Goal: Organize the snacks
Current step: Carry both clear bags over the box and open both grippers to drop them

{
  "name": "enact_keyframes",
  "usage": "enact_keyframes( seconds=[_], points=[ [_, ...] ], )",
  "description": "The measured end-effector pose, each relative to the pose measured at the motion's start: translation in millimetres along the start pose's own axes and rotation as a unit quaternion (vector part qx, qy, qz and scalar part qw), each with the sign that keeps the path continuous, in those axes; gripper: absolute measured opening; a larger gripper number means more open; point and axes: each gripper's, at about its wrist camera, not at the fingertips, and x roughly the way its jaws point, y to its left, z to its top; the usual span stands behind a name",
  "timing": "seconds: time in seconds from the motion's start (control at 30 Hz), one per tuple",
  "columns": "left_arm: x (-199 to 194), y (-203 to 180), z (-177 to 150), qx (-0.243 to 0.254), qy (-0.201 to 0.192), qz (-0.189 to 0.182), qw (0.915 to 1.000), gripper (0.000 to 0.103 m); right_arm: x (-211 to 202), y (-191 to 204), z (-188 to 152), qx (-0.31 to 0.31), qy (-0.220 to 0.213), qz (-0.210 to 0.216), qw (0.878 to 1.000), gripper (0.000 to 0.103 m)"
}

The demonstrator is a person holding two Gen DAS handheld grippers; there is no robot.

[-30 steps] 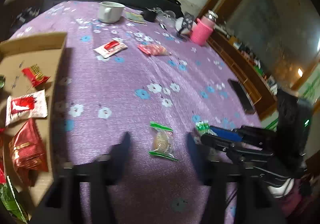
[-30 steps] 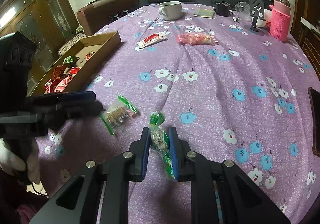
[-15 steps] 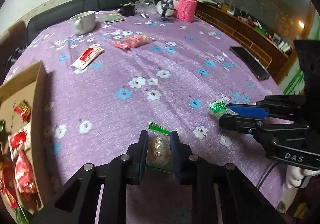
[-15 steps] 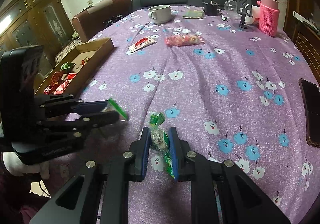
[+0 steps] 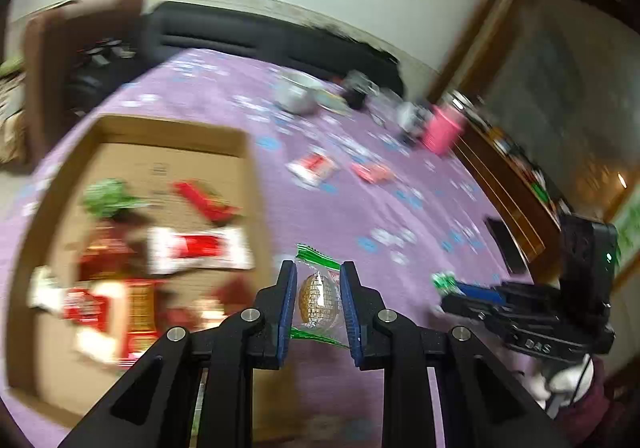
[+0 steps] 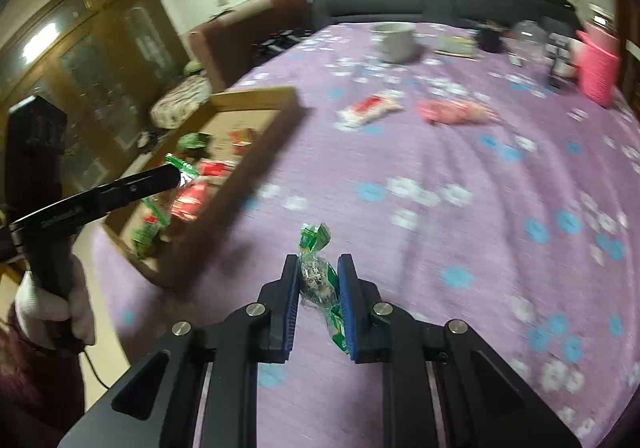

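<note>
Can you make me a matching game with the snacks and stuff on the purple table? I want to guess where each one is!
Things:
1. round cookie packet
2. crinkly green-wrapped snack
3. white mug
4. green packet

Places:
A. far end of the table
B. in the cardboard box
C. pinched in the left gripper
D. pinched in the right gripper

Pairs: 1-C, 2-D, 3-A, 4-B

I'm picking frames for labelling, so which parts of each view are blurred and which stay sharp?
Left wrist view: cardboard box and tablecloth smeared; left gripper and its round wrapped snack crisp. Right wrist view: milder smear on the table; right gripper and its green-wrapped snack sharp.
</note>
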Motion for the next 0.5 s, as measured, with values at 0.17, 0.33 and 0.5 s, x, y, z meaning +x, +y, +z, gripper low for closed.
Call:
enact_keyframes(
  seconds=[0.17,0.33,0.5],
  points=[
    [-21.6,57.7,-4.3,-0.061,-0.022,0.040,0.9971,0.023,23.3,50.0,21.6,-0.034,0.008,0.036,0.999,0.018],
    [-33.0,95.3,-13.9,-0.105,-0.035,0.055,0.9923,0.024,52.2,94.2,37.5,-0.060,0.028,0.062,0.996,0.019],
    [-48.2,116.0,-17.5,-0.135,-0.059,0.044,0.9881,0.066,83.7,123.6,58.8,-0.081,0.042,0.061,0.994,0.019]
  ],
)
